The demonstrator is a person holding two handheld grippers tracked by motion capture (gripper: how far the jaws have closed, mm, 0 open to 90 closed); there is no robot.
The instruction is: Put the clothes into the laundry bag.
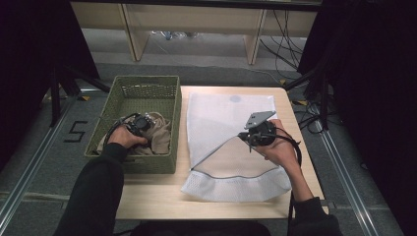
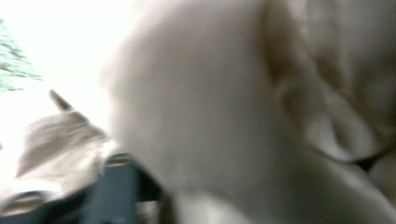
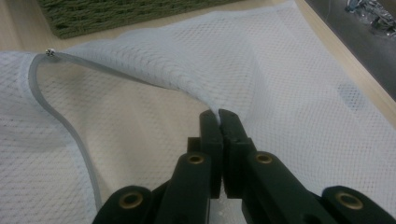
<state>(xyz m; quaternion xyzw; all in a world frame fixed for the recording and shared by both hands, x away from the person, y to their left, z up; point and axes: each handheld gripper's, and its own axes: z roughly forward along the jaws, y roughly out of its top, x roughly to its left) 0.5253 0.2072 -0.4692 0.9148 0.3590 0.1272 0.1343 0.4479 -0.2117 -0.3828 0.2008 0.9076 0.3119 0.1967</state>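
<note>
The white mesh laundry bag [image 3: 289, 70] lies flat on the table [image 1: 152, 196], its top layer pinched between the right gripper [image 3: 218, 116]'s pressed-together jaws to hold the mouth open, while the left gripper [image 1: 140, 124], jaw state untellable, digs into beige clothes [image 1: 160, 132] in the green basket [image 1: 147, 86].

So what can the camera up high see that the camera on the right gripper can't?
High view alone: the person's left hand with the left gripper down in the beige cloth inside the green basket, and the floor with shelf legs beyond the table.

Right gripper view alone: up close, the right gripper with jaws pinched shut on the lifted edge of the white mesh bag, plus the zipper pull.

Both: the mesh bag, the wooden table, the green basket.
</note>
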